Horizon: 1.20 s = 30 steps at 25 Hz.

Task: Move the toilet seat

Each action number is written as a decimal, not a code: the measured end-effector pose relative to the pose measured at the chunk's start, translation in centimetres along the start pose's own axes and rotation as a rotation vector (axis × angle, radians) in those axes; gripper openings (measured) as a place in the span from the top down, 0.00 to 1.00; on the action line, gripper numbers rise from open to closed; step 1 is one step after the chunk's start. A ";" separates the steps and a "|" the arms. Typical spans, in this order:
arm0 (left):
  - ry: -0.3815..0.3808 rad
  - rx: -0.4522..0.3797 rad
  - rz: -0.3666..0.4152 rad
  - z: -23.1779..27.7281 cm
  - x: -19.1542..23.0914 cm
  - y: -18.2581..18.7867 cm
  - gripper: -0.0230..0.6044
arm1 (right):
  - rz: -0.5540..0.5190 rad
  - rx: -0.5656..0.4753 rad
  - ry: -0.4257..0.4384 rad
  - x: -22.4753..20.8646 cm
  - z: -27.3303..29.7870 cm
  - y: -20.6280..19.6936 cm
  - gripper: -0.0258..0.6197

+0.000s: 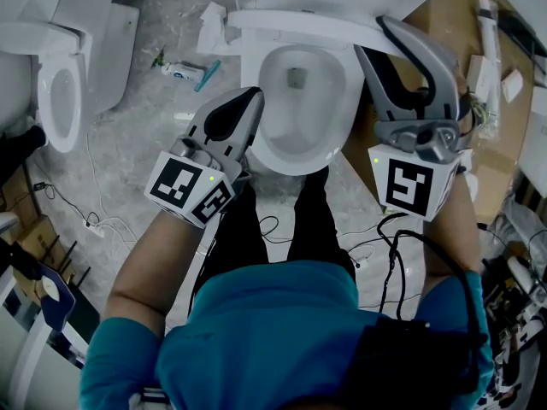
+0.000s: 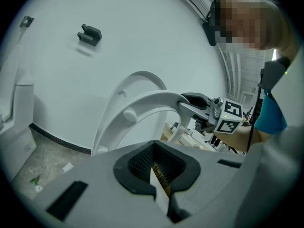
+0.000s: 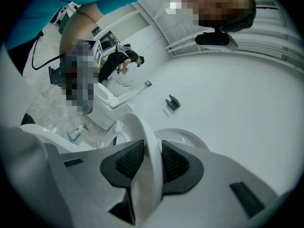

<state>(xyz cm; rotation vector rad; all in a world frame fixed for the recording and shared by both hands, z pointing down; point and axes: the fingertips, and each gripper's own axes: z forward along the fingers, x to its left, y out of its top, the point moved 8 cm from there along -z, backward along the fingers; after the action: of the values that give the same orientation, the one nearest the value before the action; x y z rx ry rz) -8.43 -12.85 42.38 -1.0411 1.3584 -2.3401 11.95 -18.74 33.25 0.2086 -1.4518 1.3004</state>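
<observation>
The white toilet seat (image 1: 291, 26) stands raised over the open bowl (image 1: 295, 156). In the left gripper view the toilet seat (image 2: 142, 103) shows as a ring tilted up in front of a white wall. My right gripper (image 1: 376, 37) is shut on the seat's right rim, also seen from the left as the right gripper (image 2: 190, 103) at the ring's edge. In the right gripper view the seat rim (image 3: 149, 146) runs between both black pads of the right gripper (image 3: 151, 158). My left gripper (image 1: 252, 96) hovers by the bowl's left side, shut and empty, apart from the seat; the left gripper (image 2: 156, 167) fills its own view's lower half.
A second toilet (image 1: 64, 92) stands at the left. A tube and small items (image 1: 184, 71) lie on the grey floor between the two toilets. Cardboard with white parts (image 1: 483, 67) lies at the right. Cables (image 1: 376, 246) trail near the person's legs. A dark bracket (image 2: 89, 33) sticks out of the wall.
</observation>
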 end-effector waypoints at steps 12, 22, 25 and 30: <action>0.005 -0.017 0.001 1.1 1.1 1.3 0.96 | 0.008 0.001 -0.012 -1.5 1.7 -0.8 0.77; 0.008 -0.033 0.021 2.4 2.0 2.6 0.96 | 0.022 0.003 -0.020 -3.0 3.2 -1.5 0.76; 0.008 -0.039 0.026 2.8 2.3 3.0 0.96 | 0.028 0.007 -0.021 -3.4 3.6 -1.8 0.76; 0.016 -0.050 0.039 3.1 2.9 3.8 0.96 | 0.043 0.012 -0.025 -4.2 4.5 -2.2 0.76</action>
<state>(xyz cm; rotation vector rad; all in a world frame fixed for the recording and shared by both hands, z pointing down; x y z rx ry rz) -8.96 -18.49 41.49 -1.0026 1.4367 -2.3022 12.44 -25.17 32.30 0.2035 -1.4764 1.3460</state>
